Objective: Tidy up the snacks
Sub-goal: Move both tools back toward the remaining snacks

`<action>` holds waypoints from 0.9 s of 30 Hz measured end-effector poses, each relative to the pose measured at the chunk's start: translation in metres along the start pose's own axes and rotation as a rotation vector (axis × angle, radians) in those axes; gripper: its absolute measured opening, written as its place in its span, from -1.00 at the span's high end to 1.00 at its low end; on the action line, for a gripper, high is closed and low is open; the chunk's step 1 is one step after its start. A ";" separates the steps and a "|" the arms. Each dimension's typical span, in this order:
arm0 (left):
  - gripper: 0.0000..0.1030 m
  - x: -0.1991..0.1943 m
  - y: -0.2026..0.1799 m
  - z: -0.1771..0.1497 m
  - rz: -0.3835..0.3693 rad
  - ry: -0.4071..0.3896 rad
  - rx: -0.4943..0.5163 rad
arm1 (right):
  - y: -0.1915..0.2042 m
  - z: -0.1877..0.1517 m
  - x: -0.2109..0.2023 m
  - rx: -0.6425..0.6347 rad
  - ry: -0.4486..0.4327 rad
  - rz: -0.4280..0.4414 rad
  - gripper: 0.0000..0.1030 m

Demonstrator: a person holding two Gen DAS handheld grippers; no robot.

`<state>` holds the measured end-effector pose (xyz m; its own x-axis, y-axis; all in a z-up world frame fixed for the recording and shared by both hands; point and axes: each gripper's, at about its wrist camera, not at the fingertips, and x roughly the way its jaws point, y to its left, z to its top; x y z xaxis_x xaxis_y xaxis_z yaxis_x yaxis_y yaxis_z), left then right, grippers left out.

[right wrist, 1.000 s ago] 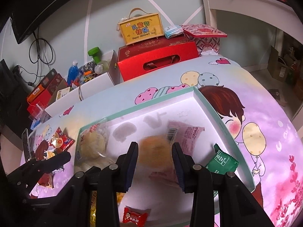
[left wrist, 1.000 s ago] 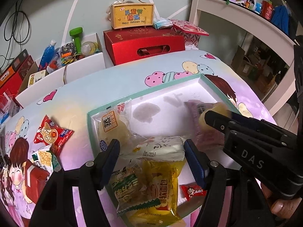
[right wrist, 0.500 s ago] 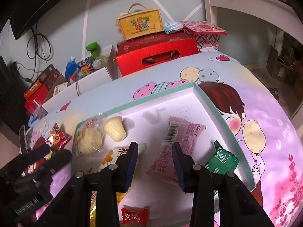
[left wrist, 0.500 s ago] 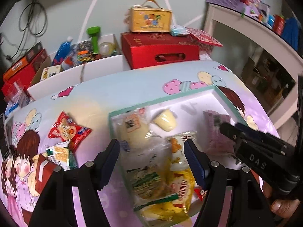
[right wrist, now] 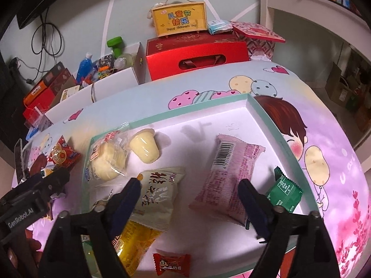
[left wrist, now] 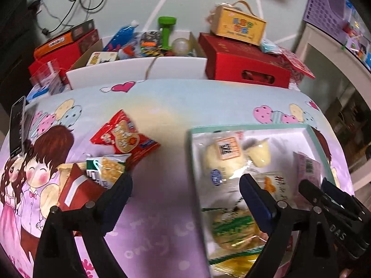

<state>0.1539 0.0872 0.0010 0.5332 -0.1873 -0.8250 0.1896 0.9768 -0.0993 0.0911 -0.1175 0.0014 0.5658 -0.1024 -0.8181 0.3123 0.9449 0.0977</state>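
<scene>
Nearest the lens, lower centre of the right wrist view, the right hand-held gripper stands spread and empty above the tray. The left hand-held gripper, lower centre of the left wrist view, is likewise spread and empty, straddling bare tabletop between the tray's left rim and the loose snacks.

Step in hand, as judged: collection of the snacks not yet in the tray. The next move calls for the left hand-held gripper to shift toward frame left, drop over one packet and pinch it by an edge.

Loose, left of centre: a brown-red packet beside the left finger, a green-and-white cracker packet partly over it, and beyond these a red biscuit packet. They overlap, so a clean single pick needs care.

Inside the tray, near to far in the right wrist view: a red wrapped candy, a yellow bread bag, a white printed packet, a pink packet, a green sachet against the right wall, a clear-wrapped bun and a pale jelly cup.
</scene>
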 end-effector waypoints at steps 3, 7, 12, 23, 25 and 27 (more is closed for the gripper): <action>-0.82 0.001 0.005 0.000 0.001 -0.001 -0.013 | 0.005 -0.001 0.000 -0.016 -0.004 -0.007 -0.99; -0.83 0.000 0.011 -0.001 0.007 -0.008 -0.017 | 0.011 -0.001 -0.001 -0.032 -0.012 -0.002 -1.00; -0.83 -0.003 0.015 -0.001 0.009 -0.028 -0.015 | 0.018 -0.002 -0.005 -0.044 -0.042 0.022 -1.00; -0.84 -0.013 0.033 0.000 -0.016 -0.071 -0.037 | 0.041 -0.003 -0.016 -0.097 -0.079 0.048 -1.00; -0.83 -0.016 0.038 0.000 -0.018 -0.067 -0.046 | 0.046 -0.003 -0.017 -0.098 -0.073 0.079 -1.00; -0.83 -0.019 0.046 0.001 -0.014 -0.067 -0.060 | 0.052 -0.004 -0.017 -0.099 -0.067 0.105 -1.00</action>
<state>0.1531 0.1353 0.0131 0.5853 -0.2052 -0.7844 0.1489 0.9782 -0.1448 0.0947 -0.0654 0.0180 0.6423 -0.0192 -0.7662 0.1740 0.9772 0.1213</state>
